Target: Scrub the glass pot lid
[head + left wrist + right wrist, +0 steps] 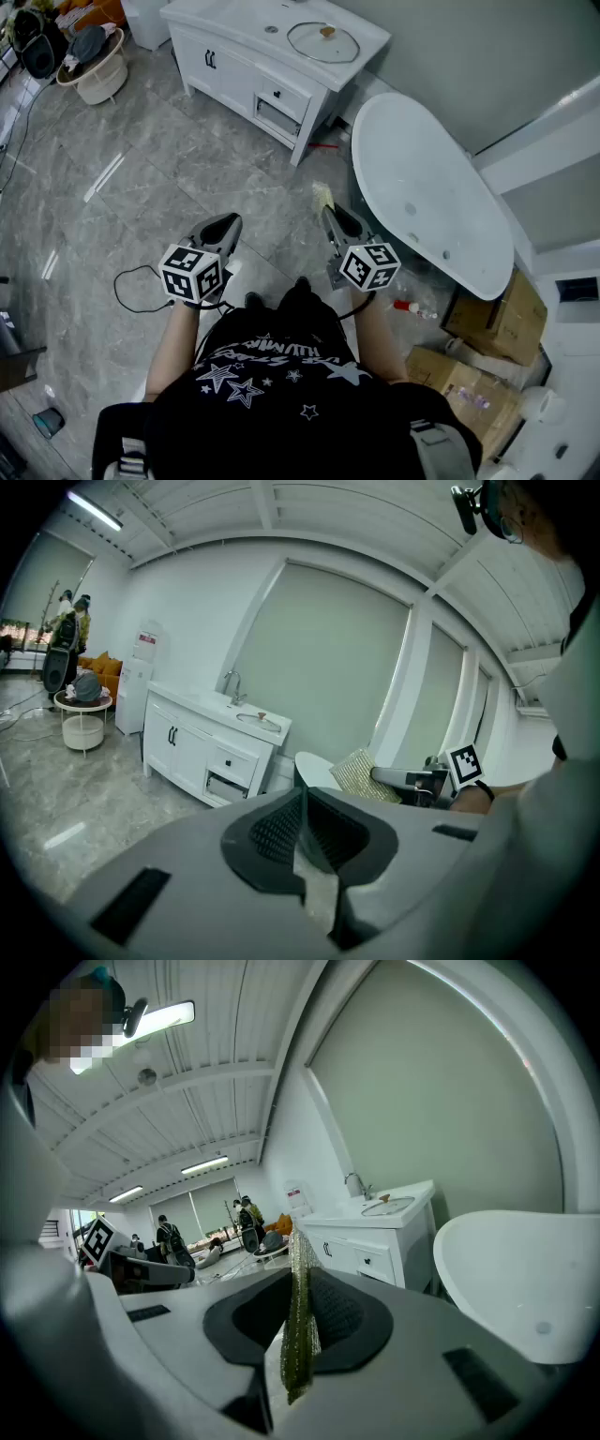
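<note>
The glass pot lid [322,41] lies flat on the white vanity cabinet [234,28] across the room, far from both grippers; it also shows as the lid [259,721] and the lid [387,1207]. My left gripper [223,225] is held at waist height, its jaws shut with nothing between them [302,803]. My right gripper [330,211] is shut on a yellow-green mesh scrub pad [323,195], which stands edge-on between the jaws [300,1316]. From the left gripper view the pad [359,772] sticks out of the right gripper's tips.
A white oval bathtub [422,187] stands to the right of the vanity. Cardboard boxes [487,319] and a small red-capped bottle [405,306] lie near it. A round side table [94,70] sits far left. A black cable [131,286] loops on the grey tile floor.
</note>
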`<state>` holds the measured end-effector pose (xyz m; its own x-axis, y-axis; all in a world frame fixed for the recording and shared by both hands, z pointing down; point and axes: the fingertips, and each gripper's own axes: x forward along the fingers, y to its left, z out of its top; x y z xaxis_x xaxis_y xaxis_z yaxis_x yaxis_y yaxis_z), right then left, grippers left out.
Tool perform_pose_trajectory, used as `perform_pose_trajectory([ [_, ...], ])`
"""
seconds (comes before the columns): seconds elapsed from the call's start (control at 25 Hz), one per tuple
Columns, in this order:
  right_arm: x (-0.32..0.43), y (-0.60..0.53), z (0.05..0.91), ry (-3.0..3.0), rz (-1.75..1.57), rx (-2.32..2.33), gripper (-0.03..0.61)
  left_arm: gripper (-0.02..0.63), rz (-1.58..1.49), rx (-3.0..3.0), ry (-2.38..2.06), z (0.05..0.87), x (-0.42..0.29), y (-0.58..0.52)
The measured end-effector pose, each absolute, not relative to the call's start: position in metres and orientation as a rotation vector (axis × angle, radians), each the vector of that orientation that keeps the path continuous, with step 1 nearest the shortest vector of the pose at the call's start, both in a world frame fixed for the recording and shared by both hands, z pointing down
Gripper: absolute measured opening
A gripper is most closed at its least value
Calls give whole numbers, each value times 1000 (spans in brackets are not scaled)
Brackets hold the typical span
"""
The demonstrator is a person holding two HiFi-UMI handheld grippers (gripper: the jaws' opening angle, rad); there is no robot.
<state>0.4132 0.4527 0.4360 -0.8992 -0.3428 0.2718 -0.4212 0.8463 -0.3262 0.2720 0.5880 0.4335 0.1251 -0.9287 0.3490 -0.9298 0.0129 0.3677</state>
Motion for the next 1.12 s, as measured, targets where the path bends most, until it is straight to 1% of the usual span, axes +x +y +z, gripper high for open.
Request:
perform_pose_trajectory([
  [0.2,399,455,440,-2819,566,577,63,25,5,1883,-1806,435,256,589],
  [0.8,382,461,442,-2819,553,534,63,25,-5,1847,-1796,449,242,609],
  [1.12,372,446,449,-2786,555,534,64,25,-32,1809,-1789,456,224,599],
])
